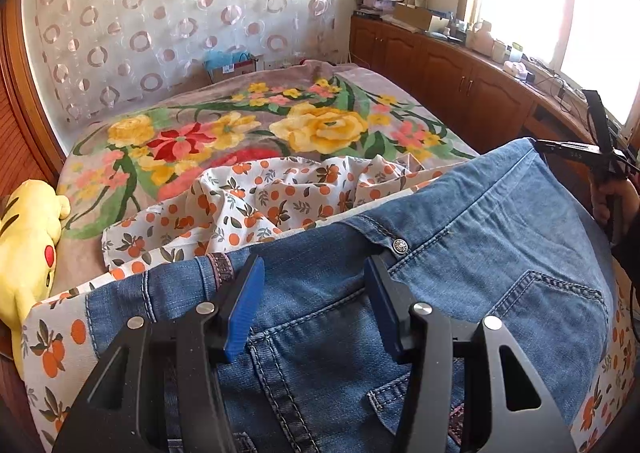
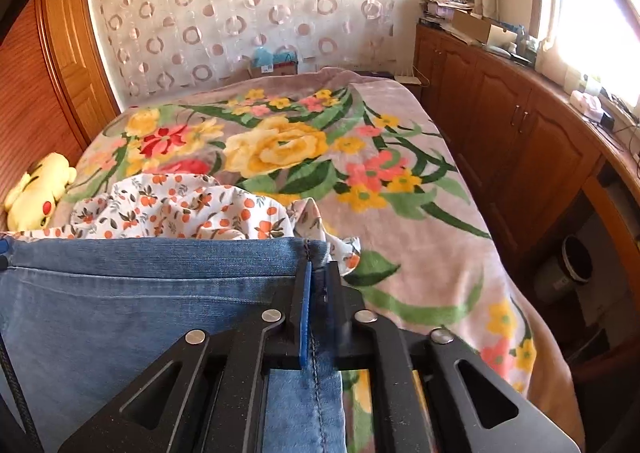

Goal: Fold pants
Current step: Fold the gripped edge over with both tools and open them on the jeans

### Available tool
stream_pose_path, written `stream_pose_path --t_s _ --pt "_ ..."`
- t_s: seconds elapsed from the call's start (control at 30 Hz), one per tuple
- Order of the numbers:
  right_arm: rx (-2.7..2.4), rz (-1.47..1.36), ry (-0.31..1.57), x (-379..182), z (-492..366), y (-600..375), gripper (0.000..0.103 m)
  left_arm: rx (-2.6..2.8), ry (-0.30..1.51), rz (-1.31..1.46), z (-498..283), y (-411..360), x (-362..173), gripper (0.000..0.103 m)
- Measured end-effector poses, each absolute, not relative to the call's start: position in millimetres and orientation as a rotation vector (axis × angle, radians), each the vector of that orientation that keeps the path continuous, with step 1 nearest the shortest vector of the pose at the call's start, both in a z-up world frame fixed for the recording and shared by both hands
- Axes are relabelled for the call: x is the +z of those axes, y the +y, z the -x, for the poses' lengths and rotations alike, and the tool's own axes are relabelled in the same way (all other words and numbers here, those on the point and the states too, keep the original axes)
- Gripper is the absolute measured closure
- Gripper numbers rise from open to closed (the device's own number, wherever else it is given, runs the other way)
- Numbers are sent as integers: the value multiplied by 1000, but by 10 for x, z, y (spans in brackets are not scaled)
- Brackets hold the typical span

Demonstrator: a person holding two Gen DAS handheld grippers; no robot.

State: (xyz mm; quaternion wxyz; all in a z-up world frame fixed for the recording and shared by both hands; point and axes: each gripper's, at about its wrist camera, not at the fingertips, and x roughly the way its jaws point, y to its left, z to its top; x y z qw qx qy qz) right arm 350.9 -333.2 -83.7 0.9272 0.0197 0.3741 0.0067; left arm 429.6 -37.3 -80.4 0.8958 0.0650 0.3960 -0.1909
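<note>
Denim pants, heavy and floppy: right gripper pinches the seamed edge at five o'clock; left gripper hangs spread over the waistband, best gripped there.

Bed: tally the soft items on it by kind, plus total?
Jeans: 1
Orange-print cloth: 1
Floral blanket: 1
Yellow plush toy: 1
Total: 4
</note>
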Motion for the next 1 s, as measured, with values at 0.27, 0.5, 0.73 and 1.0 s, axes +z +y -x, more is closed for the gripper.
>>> stream_pose_path --t_s 0.27,0.5,0.73,1.0 --pt "68 -44 698 -651 -2890 -3379 60 -414 740 -117 -3973 -365 -521 19" --pt "109 -75 658 -699 -2297 -3367 54 -451 720 -128 -3565 -495 -386 17" --pt "114 -90 692 -855 -1946 -3338 53 -502 720 -129 -3192 -713 -420 17" --pt "92 -113 727 -983 -1722 -3456 53 -544 771 -130 -3046 -941 -612 17"
